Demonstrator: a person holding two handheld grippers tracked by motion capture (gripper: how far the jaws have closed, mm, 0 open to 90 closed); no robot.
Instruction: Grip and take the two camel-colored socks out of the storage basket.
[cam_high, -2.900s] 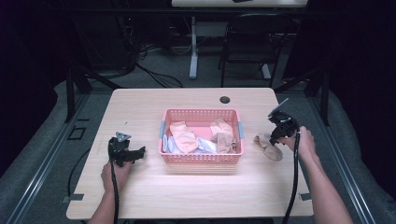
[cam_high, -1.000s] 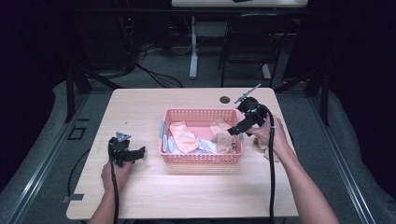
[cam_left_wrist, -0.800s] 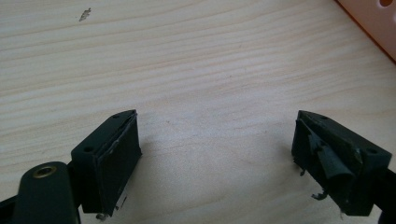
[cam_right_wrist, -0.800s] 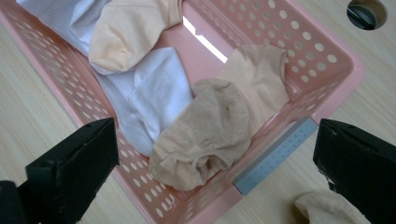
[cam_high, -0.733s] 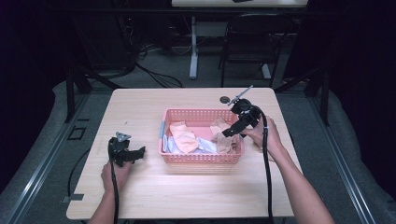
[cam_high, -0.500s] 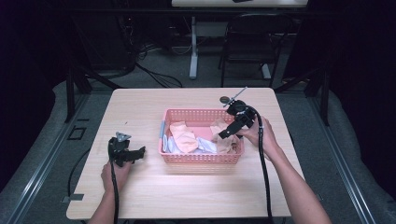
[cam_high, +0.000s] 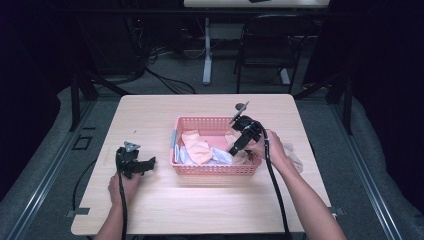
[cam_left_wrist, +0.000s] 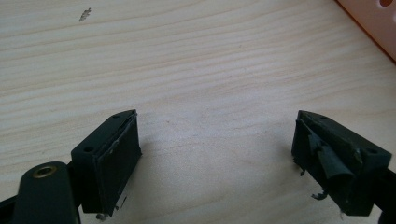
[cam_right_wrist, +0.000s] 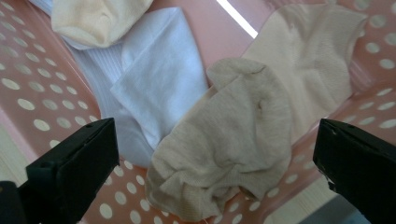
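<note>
Beige sock in pink basket, between wide-open jaws of right hand-held gripper.

Your high view is lit from above: the pale wooden table is bright while the room around it falls into near black. A soft shadow sits under the front of the pink perforated plastic basket. That view is slightly soft and grainy. In your left gripper view the wood grain is crisp farther off, but the near black jaws blur. In your right gripper view the beige sock is sharp, evenly lit, and a narrow white glare strip shows on the basket wall.
</note>
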